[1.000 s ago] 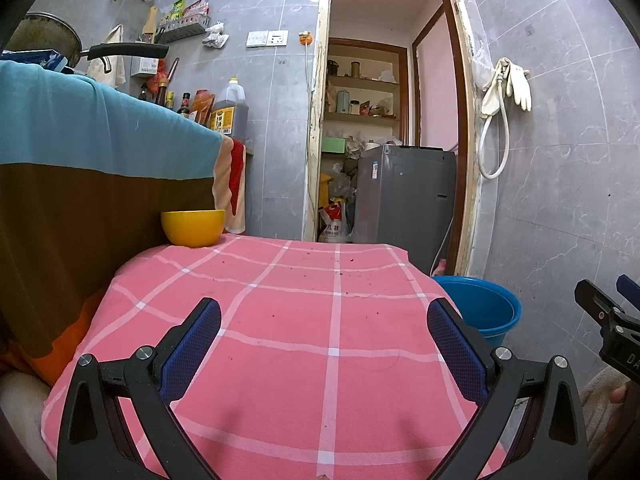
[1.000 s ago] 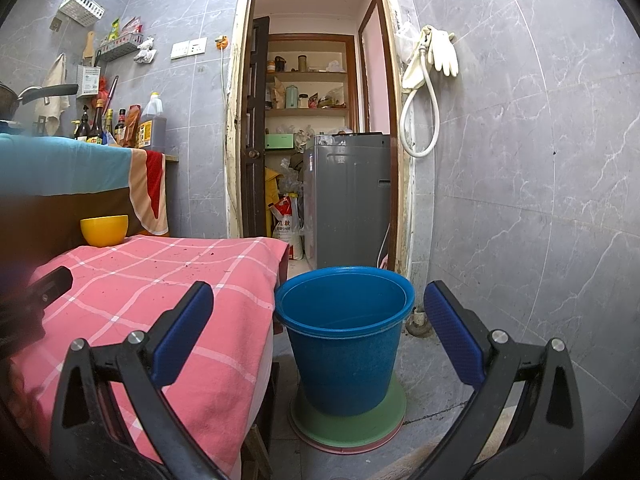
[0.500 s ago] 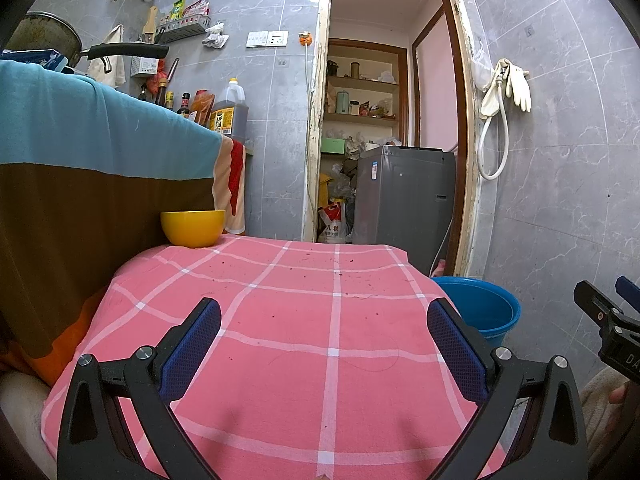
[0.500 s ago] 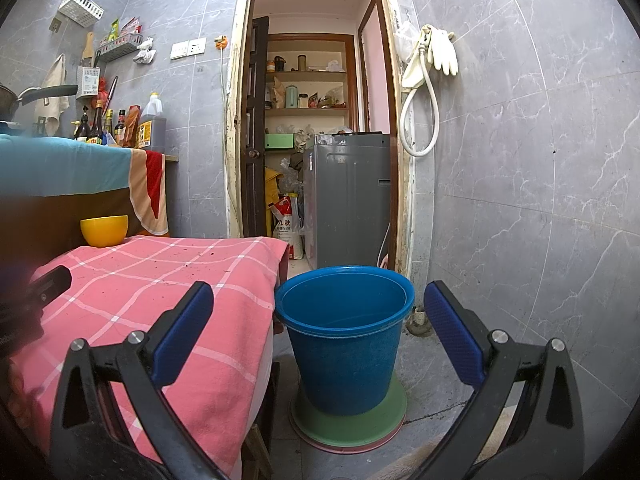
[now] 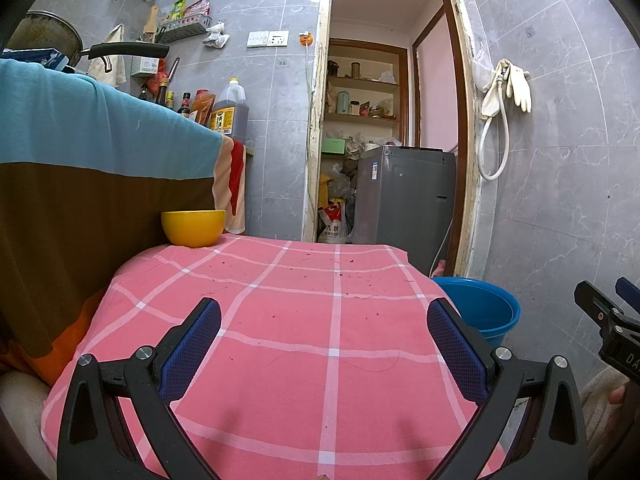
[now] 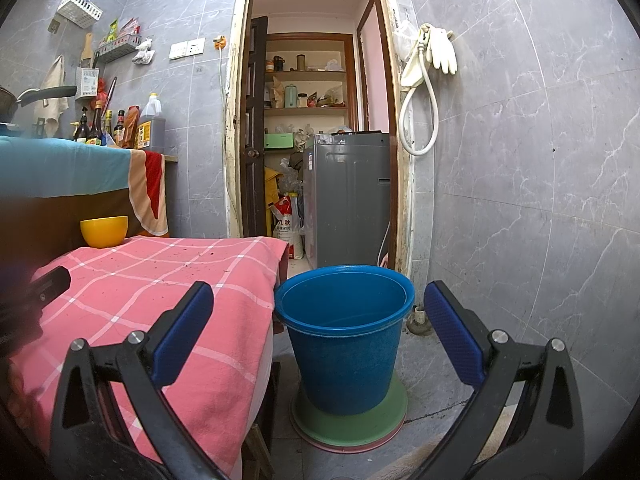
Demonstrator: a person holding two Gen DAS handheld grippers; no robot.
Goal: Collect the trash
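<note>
Jaws wide apart and empty on both: left gripper (image 5: pixel 324 344) over pink checked cloth (image 5: pixel 280 320) with dark crumbs (image 5: pixel 352 276), right gripper (image 6: pixel 320 320) facing blue bucket (image 6: pixel 344 336) beside it.

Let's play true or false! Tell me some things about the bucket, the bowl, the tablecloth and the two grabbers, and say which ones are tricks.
1. The blue bucket stands on the floor beside the table. True.
2. The yellow bowl lies upside down. False: it sits upright at the far corner of the pink checked cloth.
3. The left gripper is open and holds nothing. True.
4. The right gripper is shut on a bag. False: it is open and empty, facing the bucket.
5. Small dark crumbs dot the cloth. True.
</note>
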